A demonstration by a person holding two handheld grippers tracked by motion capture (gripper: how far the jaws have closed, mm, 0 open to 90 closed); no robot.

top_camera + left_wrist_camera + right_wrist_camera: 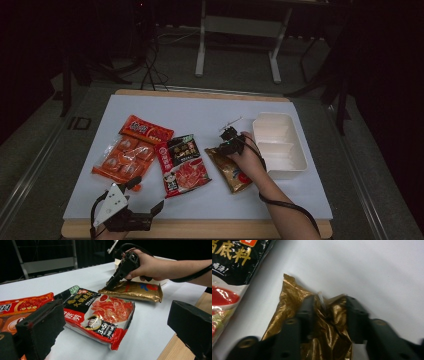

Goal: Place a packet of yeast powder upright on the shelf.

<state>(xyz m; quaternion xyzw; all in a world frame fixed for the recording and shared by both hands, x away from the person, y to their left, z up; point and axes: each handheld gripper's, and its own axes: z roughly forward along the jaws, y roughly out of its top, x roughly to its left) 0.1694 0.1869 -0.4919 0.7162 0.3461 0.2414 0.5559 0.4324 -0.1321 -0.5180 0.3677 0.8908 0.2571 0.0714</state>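
While the table (300, 200) is viewed from above, an orange pack of small wrapped snacks (122, 159) is seen farthest left on the white surface, with a flat orange-red packet (146, 131) lying at its far end and touching it. Near the front edge, below these, the left gripper (150, 197) is held just above the table with its jaws spread wide and nothing between them; in the left gripper view the two black padded jaws are seen well apart at the bottom corners. Toward the middle, a red and black soup-base pouch (181, 164) is laid flat, just right of the orange pack. Right of the pouch, and separated from it by a narrow strip of bare table, the gold packet (230, 172) is found lying flat. Its far end is pinched by the right gripper (220, 148), which is tilted down onto it by the person's hand (250, 157); in the right gripper view the crinkled gold foil (324, 322) is seen bunched between the two jaws, which are closed in against it. Farthest right, a white two-compartment tray (300, 157) is set just beside the hand.
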